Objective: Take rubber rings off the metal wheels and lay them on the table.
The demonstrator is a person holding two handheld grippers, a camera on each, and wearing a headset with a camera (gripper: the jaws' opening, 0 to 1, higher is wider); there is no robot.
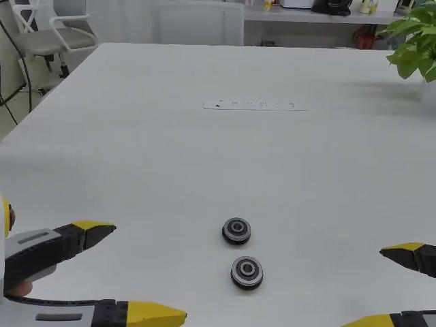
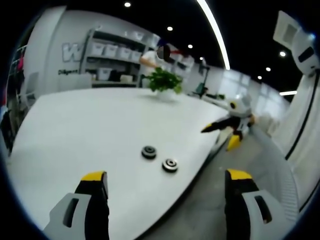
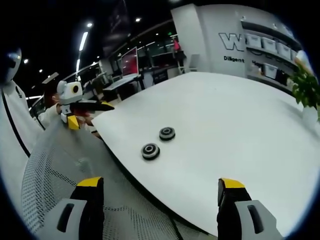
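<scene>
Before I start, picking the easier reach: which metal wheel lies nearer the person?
The lower wheel in the head view; the other wheel sits just beyond it, slightly left.

Room: broad white tabletop [image 1: 204, 157], flush white socket strip [image 1: 255, 105] mid-surface. White office chair [image 1: 51, 34] at far left corner. Green leafy plant [image 1: 414, 41] far right. Grey shelving with white bins [image 2: 115, 52] along wall. Dark ceiling, long white light strip [image 2: 214, 30], round spotlights.

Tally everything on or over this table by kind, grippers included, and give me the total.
Metal wheels: 2, the far wheel and the near wheel
Grippers: 2, the left gripper and the right gripper, both with jaws open
Potted plant: 1
Socket strip: 1
Total: 6
</scene>
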